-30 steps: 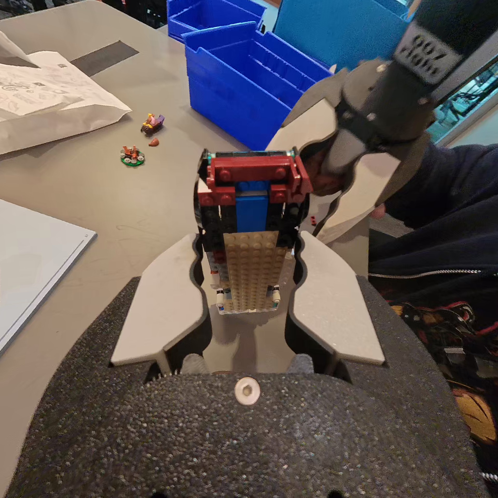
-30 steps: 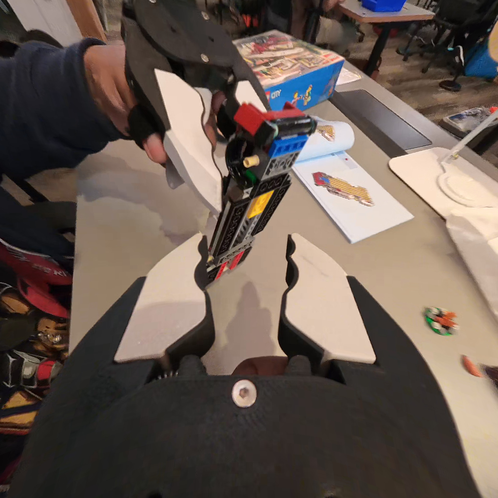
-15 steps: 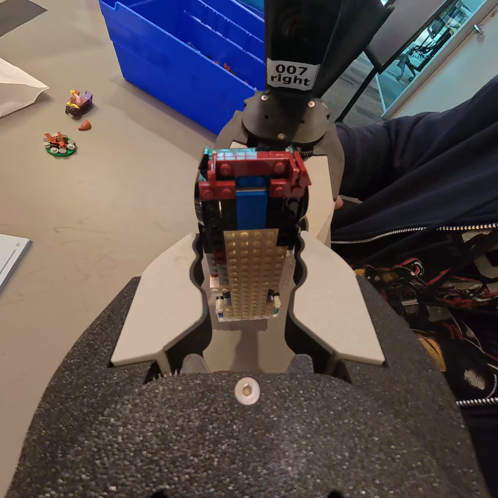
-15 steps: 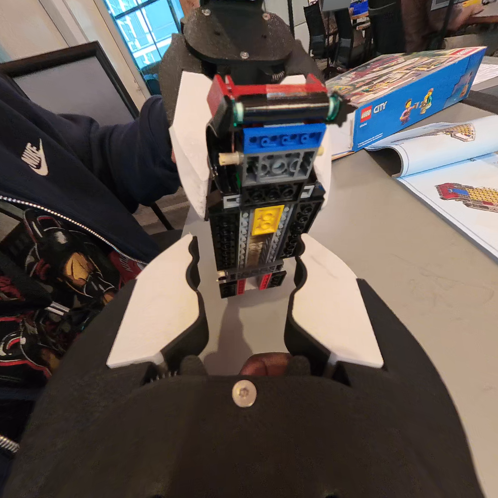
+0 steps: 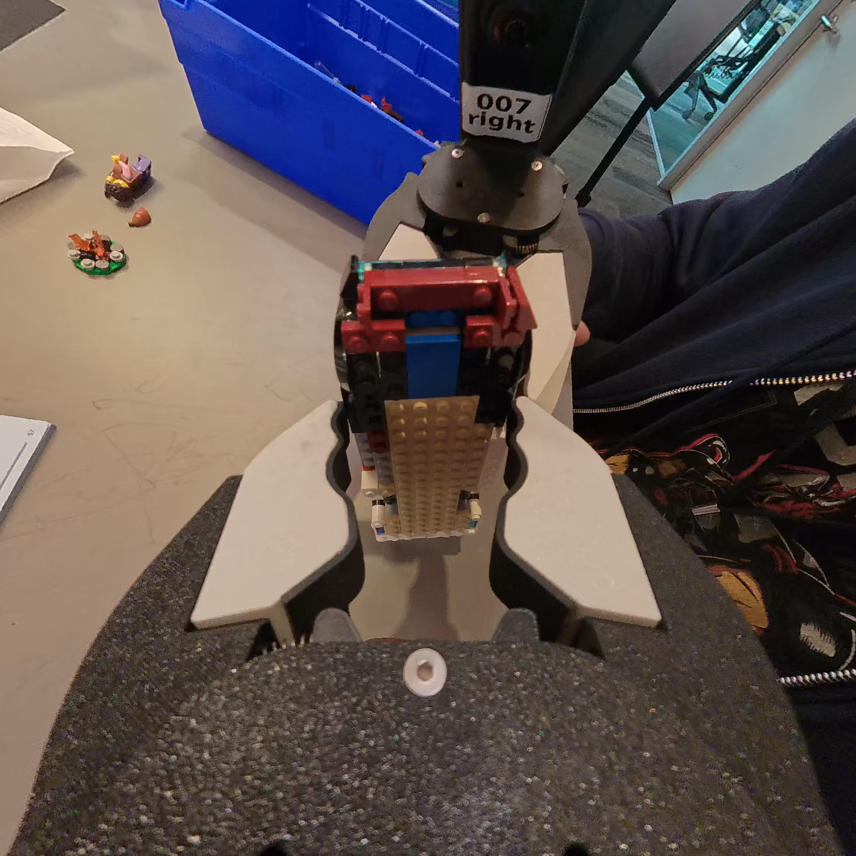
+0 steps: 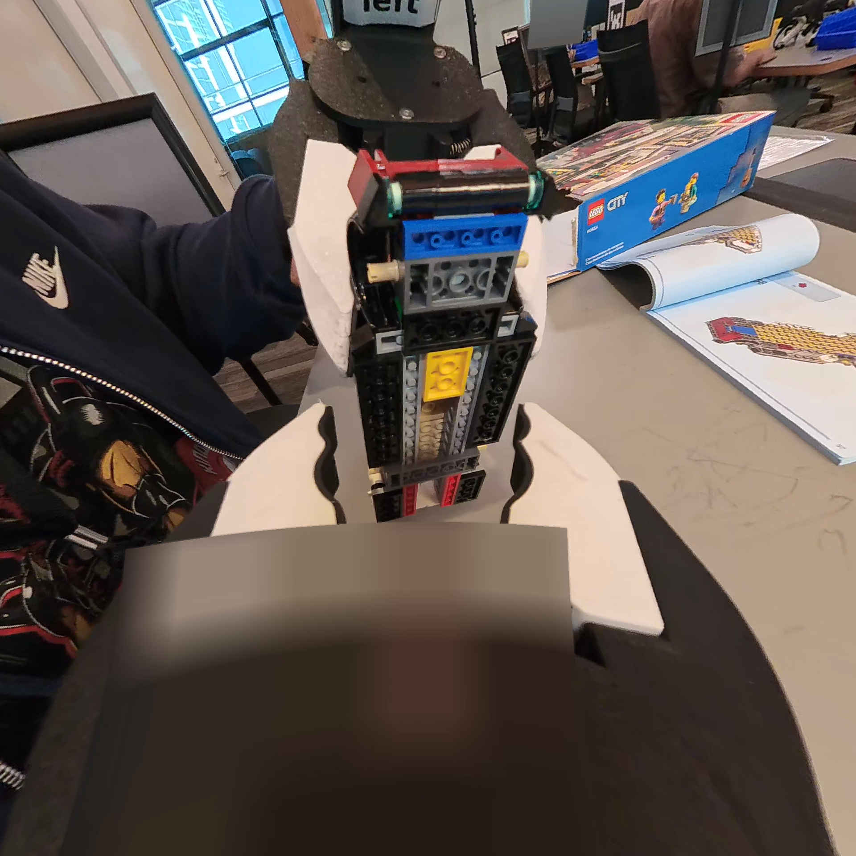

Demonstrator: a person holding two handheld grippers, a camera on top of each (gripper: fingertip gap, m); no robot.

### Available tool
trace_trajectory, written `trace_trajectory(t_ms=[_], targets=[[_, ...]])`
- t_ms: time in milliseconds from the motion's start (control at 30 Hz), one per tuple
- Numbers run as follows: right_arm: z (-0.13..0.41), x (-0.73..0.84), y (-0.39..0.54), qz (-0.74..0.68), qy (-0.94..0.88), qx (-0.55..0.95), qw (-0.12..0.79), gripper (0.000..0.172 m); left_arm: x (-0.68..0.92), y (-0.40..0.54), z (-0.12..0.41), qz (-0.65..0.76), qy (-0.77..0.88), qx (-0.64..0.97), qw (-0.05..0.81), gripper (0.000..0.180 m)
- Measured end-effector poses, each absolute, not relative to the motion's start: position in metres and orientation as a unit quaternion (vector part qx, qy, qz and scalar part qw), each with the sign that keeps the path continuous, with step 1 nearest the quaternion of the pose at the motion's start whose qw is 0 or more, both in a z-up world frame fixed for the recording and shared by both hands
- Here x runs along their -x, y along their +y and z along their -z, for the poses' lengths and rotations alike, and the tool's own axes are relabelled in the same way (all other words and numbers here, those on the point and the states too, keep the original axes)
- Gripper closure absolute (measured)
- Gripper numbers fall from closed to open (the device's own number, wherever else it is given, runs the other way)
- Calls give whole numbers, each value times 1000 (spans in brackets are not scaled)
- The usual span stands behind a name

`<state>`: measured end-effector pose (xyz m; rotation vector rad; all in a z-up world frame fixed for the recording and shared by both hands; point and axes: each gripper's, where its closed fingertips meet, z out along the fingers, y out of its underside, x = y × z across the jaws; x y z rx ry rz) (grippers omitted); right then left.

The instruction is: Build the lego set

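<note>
Brick-built model – upright, clamped between left gripper's fingers

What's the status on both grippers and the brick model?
Left gripper clamped on brick vehicle model, held above grey table. Right gripper open, straddling model's other end, pads clear. Nothing in the way.

Blue bin's small contents too tiny to tell
</note>
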<state>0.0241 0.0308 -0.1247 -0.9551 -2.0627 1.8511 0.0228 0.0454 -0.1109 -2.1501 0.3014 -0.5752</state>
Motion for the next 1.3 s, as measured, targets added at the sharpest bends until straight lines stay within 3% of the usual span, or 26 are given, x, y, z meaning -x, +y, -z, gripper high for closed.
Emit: trace_trajectory(t_ms=[1300], targets=[[124, -23, 33, -661, -668, 304, 159, 96, -41, 58, 110, 255, 210, 821, 466, 115]])
